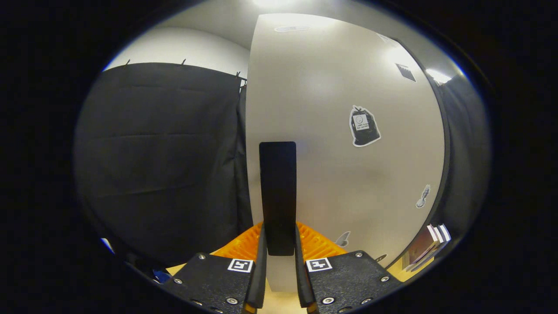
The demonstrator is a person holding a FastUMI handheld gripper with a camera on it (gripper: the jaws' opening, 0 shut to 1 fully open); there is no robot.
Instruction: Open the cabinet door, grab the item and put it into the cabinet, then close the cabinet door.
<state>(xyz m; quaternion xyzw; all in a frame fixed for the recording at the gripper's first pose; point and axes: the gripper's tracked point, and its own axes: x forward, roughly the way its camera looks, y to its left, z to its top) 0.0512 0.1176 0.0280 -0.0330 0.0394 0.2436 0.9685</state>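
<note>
Gripper [279, 244] has both fingers [260, 266] pressed onto the black handle [277, 196], clamped on its lower end, one finger each side. Handle is a tall, flat, matte black bar w/ squared corners, upright, rising from betw. the fingers up to about mid-door. It's mounted near the left edge of the cabinet door [340, 144].

Door: pale off-white, smooth, slightly glossy w/ light glare near the top. Stickers on its face: a dark bag-shaped one [364, 126] w/ a white label, right of the handle; a small grey one [422, 196] lower right; another small pale one [343, 239] near the bottom, just right of the fingers; a dark square [406, 72] up top right.

Under the fingers, a light wood-coloured surface [279, 301].

Beyond the door's right edge, low down, a few books [425, 248] stacked at a tilt.

Left of the door, black cloth wall [161, 161] hangs in folds, clipped along its top; white wall [183, 48] above it.
</note>
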